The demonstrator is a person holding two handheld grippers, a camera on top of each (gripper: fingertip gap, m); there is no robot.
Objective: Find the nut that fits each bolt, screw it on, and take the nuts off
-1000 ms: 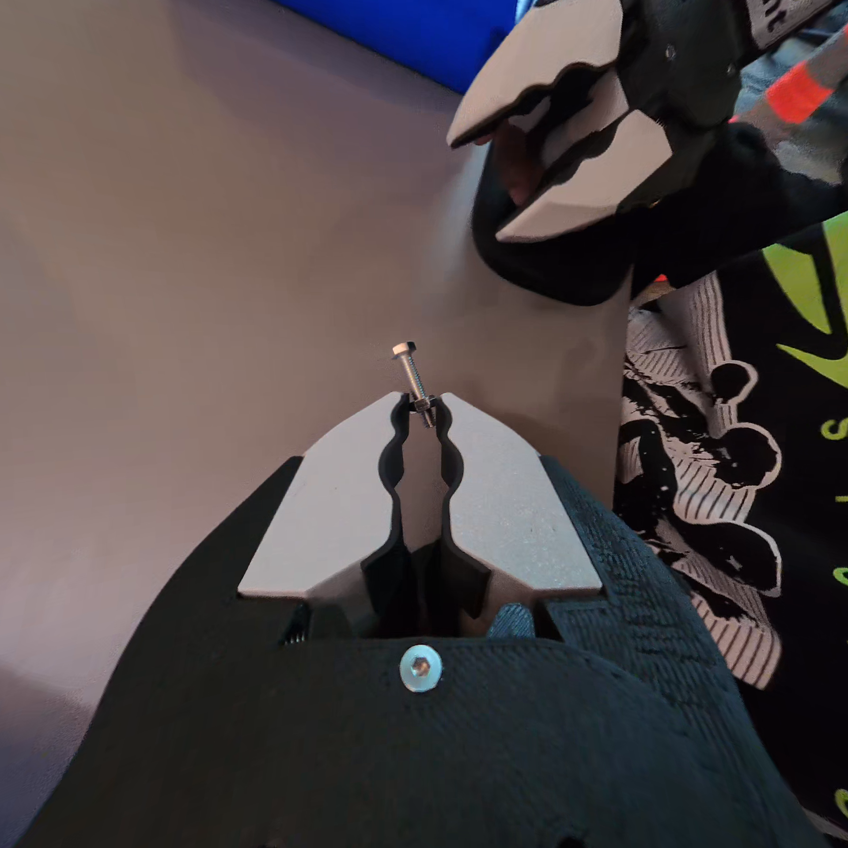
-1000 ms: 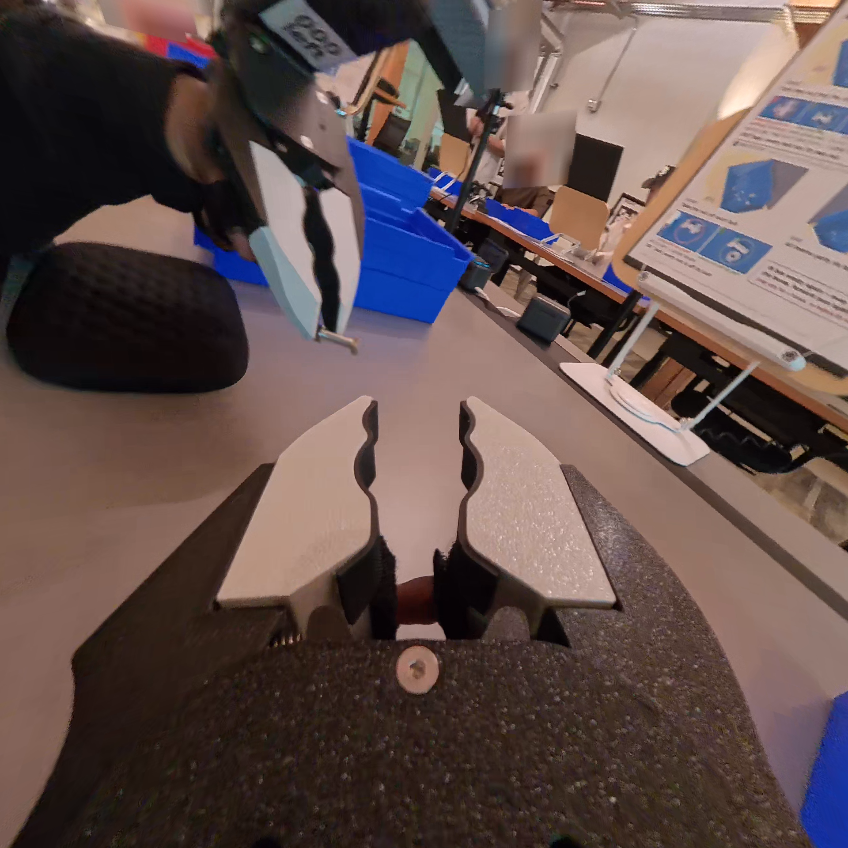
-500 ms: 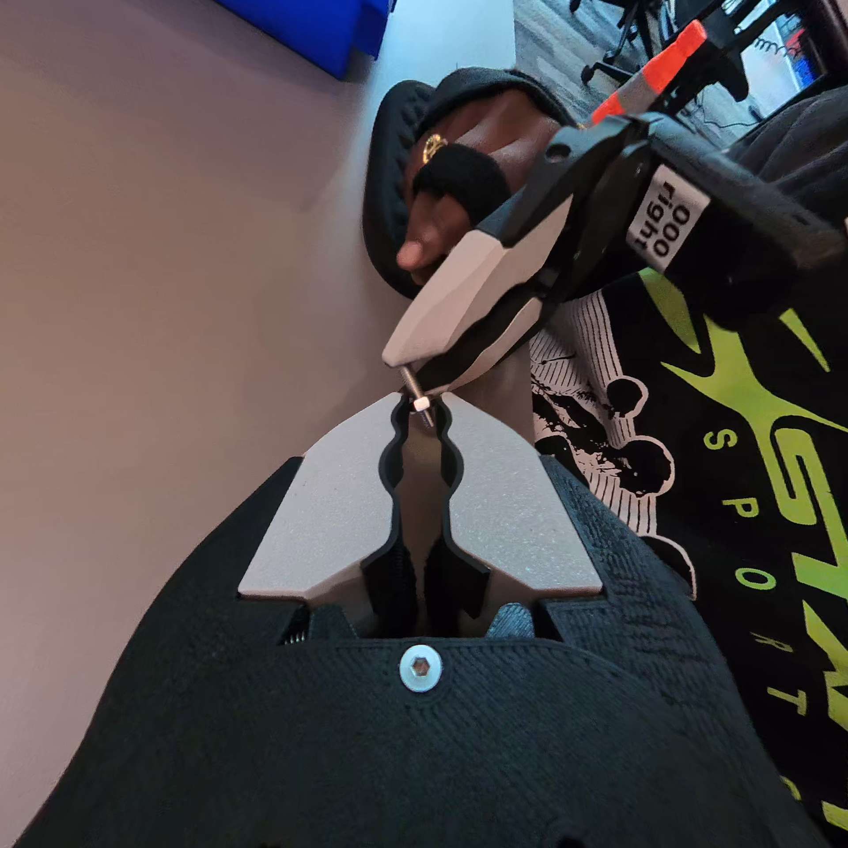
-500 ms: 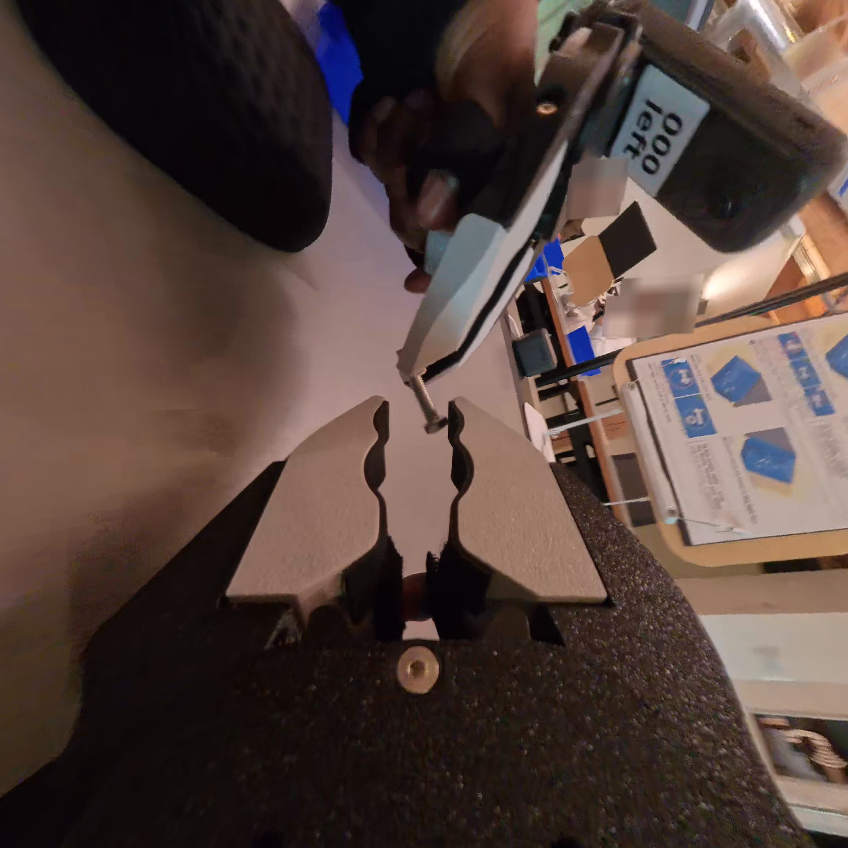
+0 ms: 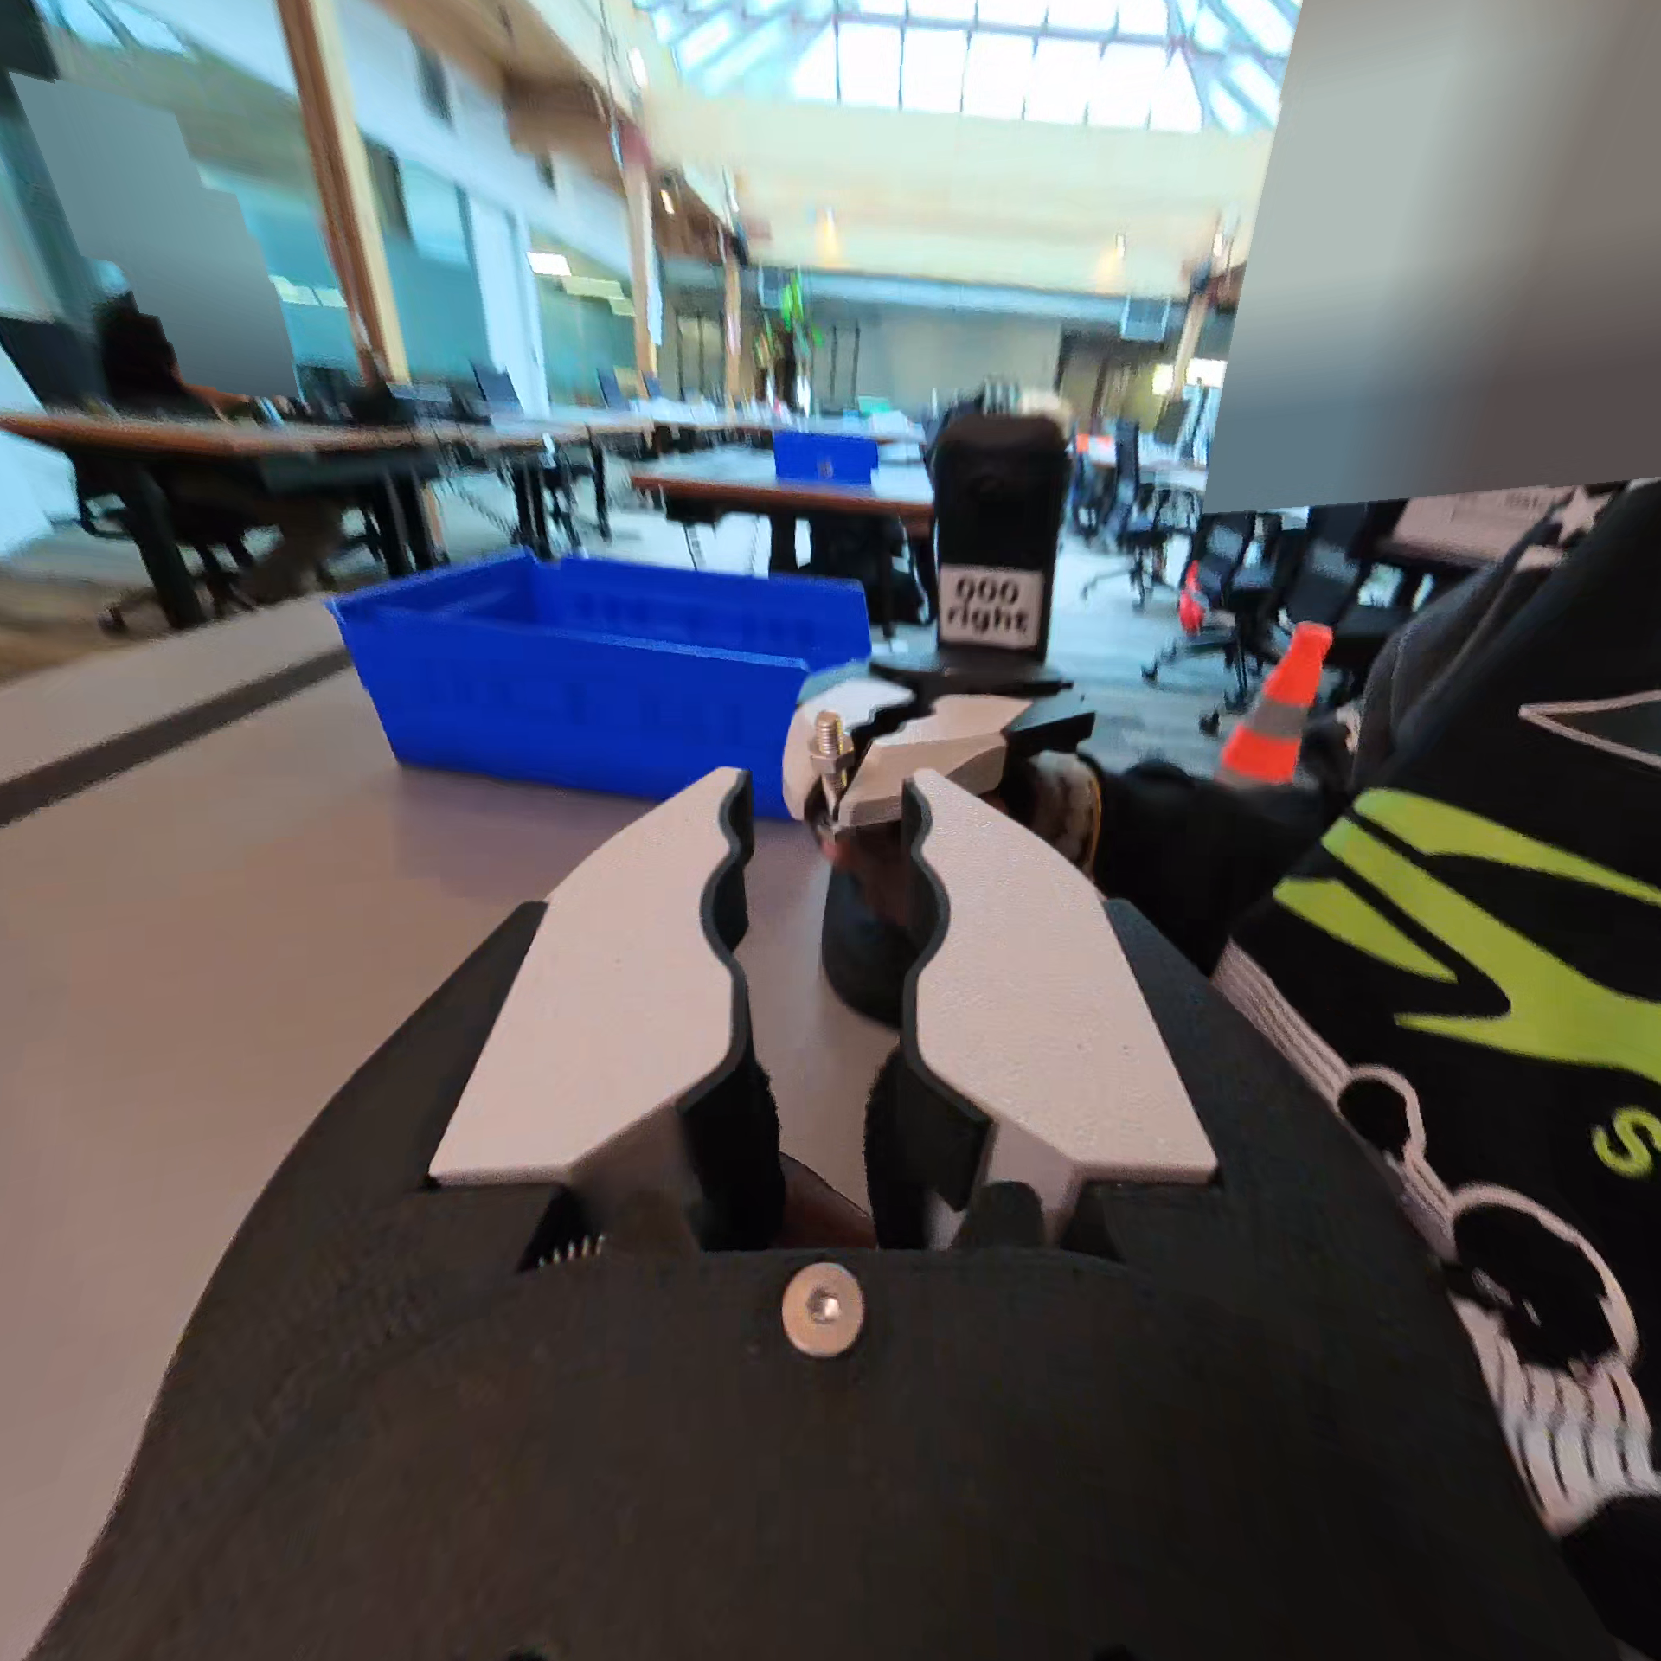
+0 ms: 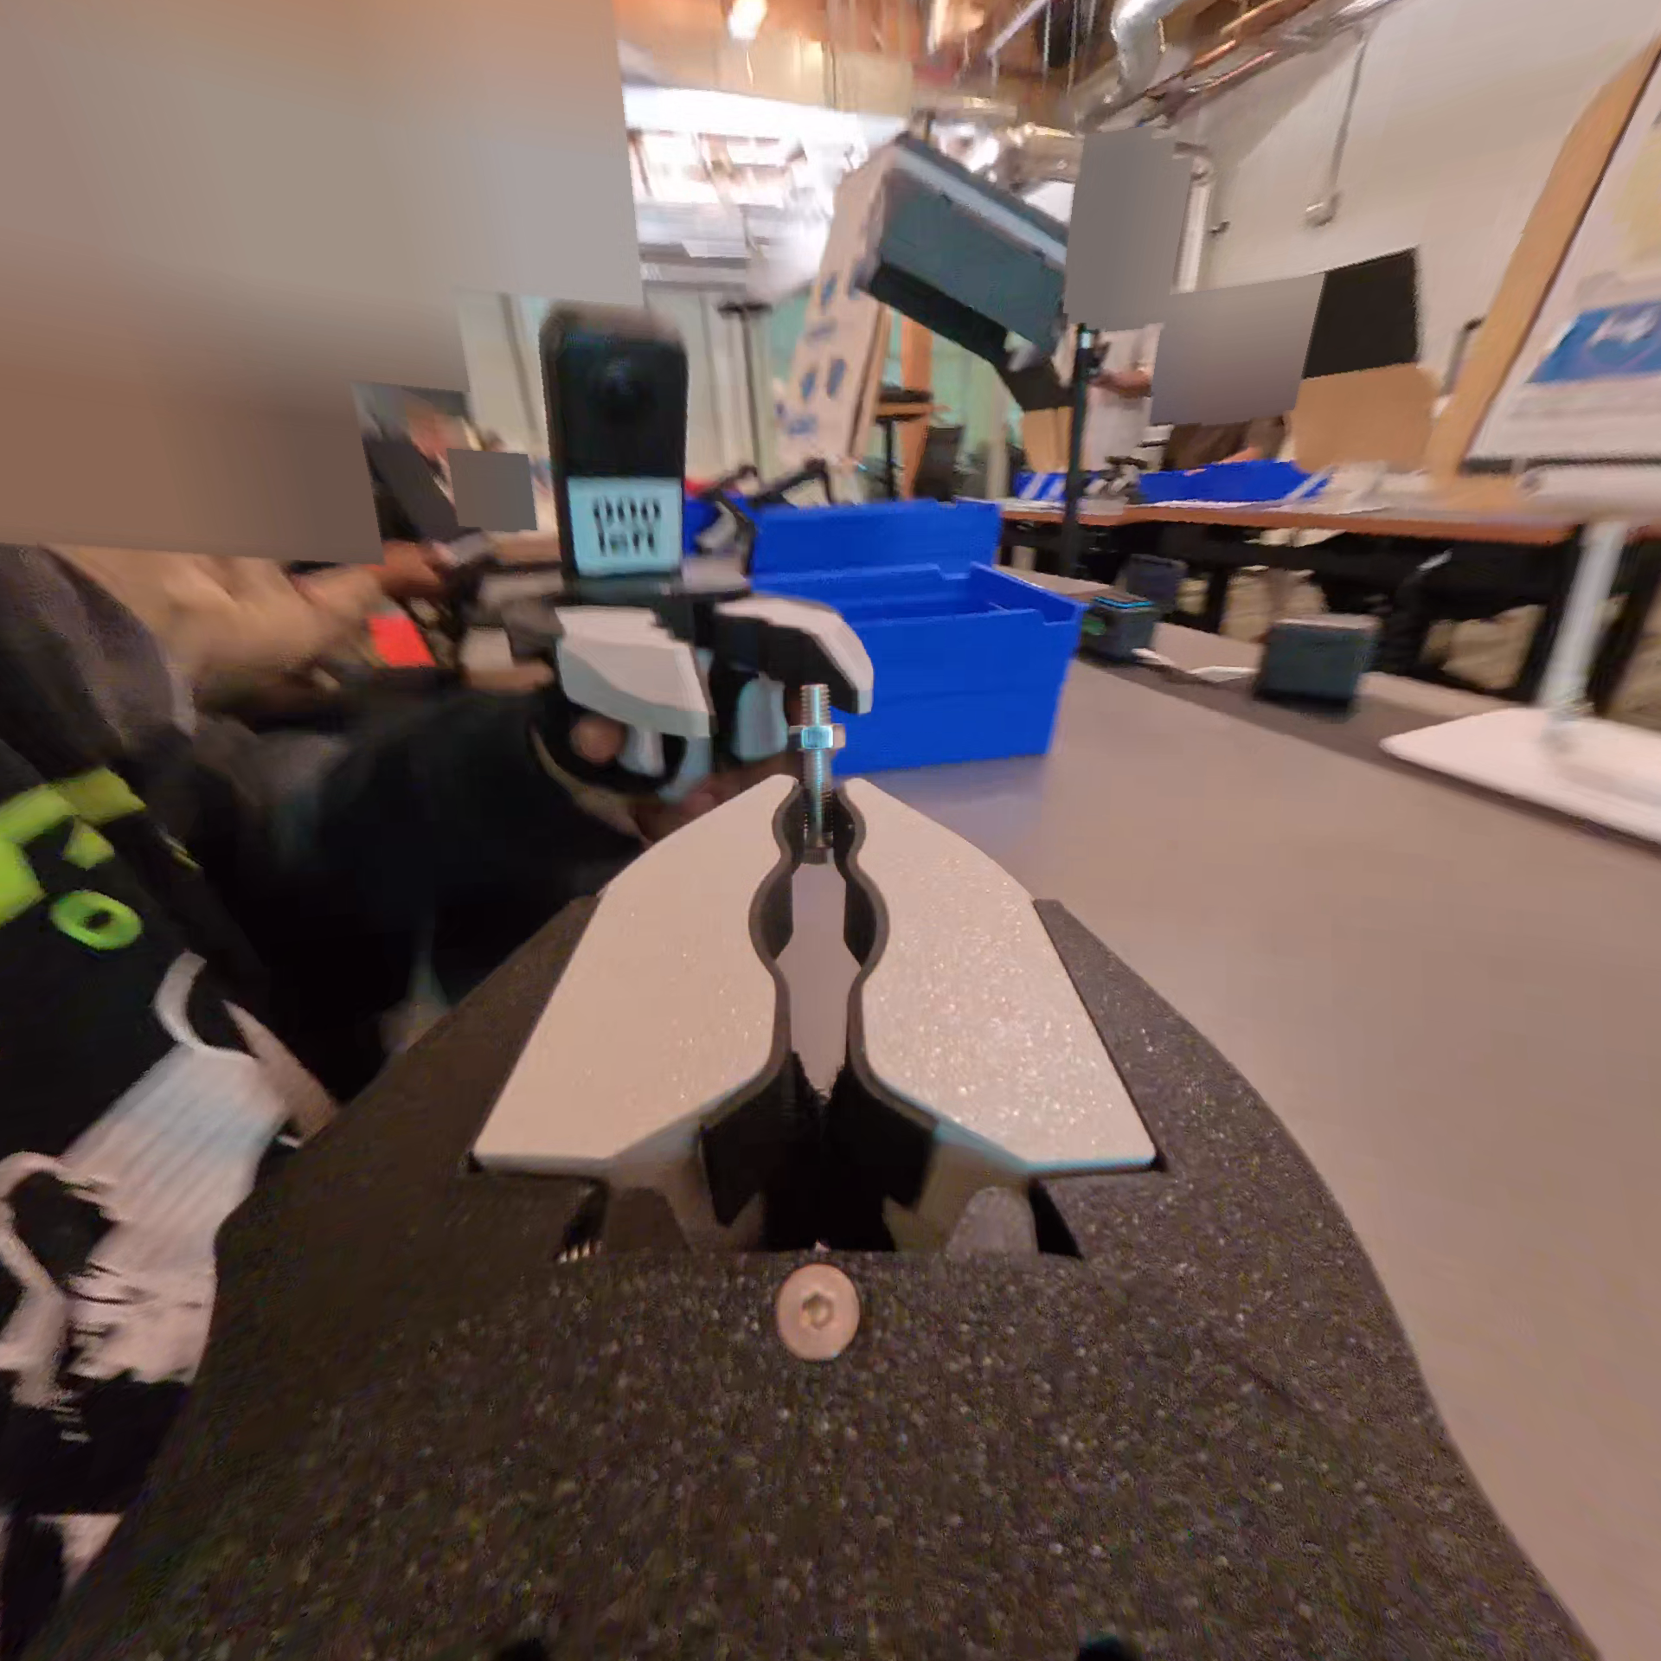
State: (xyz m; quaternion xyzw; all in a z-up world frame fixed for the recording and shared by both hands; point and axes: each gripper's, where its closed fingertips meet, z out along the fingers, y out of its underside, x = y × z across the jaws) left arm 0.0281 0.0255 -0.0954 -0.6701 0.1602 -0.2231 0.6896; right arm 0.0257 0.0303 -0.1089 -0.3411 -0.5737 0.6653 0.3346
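My right gripper (image 6: 816, 795) is shut on a small silver bolt (image 6: 816, 782), which stands upright out of the fingertips with its head down in the jaw recess. A hex nut (image 6: 815, 739) sits partway along the thread. In the left wrist view the same bolt and nut (image 5: 831, 746) show in the right gripper (image 5: 836, 791), just beyond my left gripper (image 5: 827, 800). The left gripper is open and holds nothing. It also shows in the right wrist view (image 6: 755, 710), just behind the bolt, with its fingers apart.
A blue bin (image 5: 584, 683) stands on the grey table (image 5: 225, 944) behind the grippers and also shows in the right wrist view (image 6: 944, 665). A white stand base (image 6: 1528, 773) and small dark boxes (image 6: 1317, 656) are at the right. An orange cone (image 5: 1276, 719) stands on the floor beyond.
The bolt with its nut passed from my left gripper to my right. The right pads closed on the bolt, the left pads opened, and both grippers swung level.
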